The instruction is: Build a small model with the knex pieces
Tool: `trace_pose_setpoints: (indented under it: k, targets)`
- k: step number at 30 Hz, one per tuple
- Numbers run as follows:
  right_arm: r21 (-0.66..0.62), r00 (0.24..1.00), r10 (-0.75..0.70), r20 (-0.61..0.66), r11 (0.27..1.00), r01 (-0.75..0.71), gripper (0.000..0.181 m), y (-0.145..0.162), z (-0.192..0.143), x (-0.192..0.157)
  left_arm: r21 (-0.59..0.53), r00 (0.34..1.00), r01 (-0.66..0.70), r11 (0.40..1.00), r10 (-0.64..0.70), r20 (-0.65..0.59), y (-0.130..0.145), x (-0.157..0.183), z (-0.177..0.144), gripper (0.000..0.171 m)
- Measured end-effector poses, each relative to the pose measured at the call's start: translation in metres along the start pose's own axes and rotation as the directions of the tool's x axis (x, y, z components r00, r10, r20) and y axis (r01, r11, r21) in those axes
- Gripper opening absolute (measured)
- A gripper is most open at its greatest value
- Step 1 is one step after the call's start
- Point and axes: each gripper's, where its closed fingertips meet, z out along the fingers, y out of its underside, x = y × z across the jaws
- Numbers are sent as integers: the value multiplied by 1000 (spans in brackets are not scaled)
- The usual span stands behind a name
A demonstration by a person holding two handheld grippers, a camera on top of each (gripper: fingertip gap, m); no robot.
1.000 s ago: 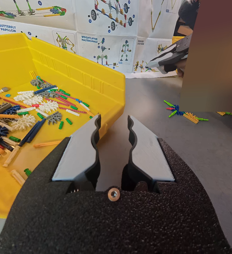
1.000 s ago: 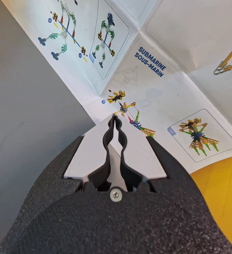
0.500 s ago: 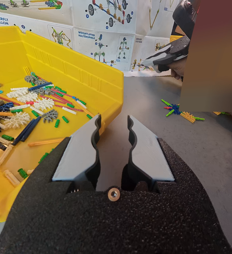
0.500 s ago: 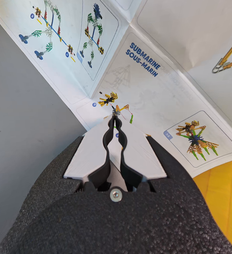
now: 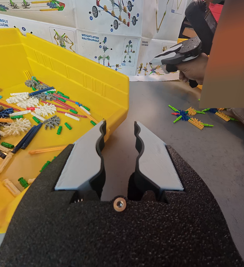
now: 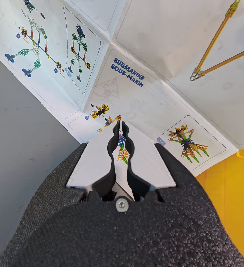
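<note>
Left claw (image 5: 119,124): mine, held low and level over the grey bench (image 5: 205,166), jaws spread wide with nothing between them. Its left fingertip (image 5: 103,122) sits just at the near right corner of the yellow bin (image 5: 78,72); the right one is over bare bench.

Yellow bin: to the left of the left claw, holding loose construction-toy pieces (image 5: 31,112): white and grey snowflake connectors, blue, red, orange and cream rods, short green pegs.

Small built model (image 5: 189,117): blue hub with green pegs and yellow-orange fan connectors, lying on the bench well to the right of the bin, apart from both claws.

Right claw (image 6: 120,122): mine, gripped by my hand (image 5: 193,72), tilted nose-down at the folded instruction sheet (image 6: 147,43), which stands beyond the bin. Jaws nearly pressed together, a thin slit at the tips, pinching nothing. The tips point at a printed step diagram near the sheet's lower edge; whether they touch the paper I cannot tell.

Instruction sheet: white, creased into panels, with coloured model drawings, blue headings and numbered blue dots. Wording not recorded.

Second yellow surface (image 6: 226,195): just right of the right claw, below the sheet.
</note>
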Motion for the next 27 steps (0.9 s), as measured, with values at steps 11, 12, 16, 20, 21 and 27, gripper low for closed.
trace_pose_setpoints:
  k: [11,12,16,20,21,27]
  targets:
    - [44,1000,-26,-4,999,27,4,-9,-12,-5,12,999,-36,999,36,17,-3,0,-2,38]
    - [51,1000,-28,-3,998,28,4,-11,-14,-6,13,998,-51,999,50,25,-3,0,-2,38]
    - [87,999,-34,19,996,32,7,-23,-24,-15,8,994,-104,995,103,44,-2,0,0,38]
    - [130,998,-41,39,991,36,8,-37,-36,-25,13,987,-151,988,150,62,-4,0,3,38]
    - [142,998,-41,45,989,35,8,-41,-39,-27,16,984,-166,986,164,68,-5,0,4,39]
    - [180,996,-34,82,983,19,14,-54,-52,-41,10,975,-199,980,198,100,-5,-3,10,39]
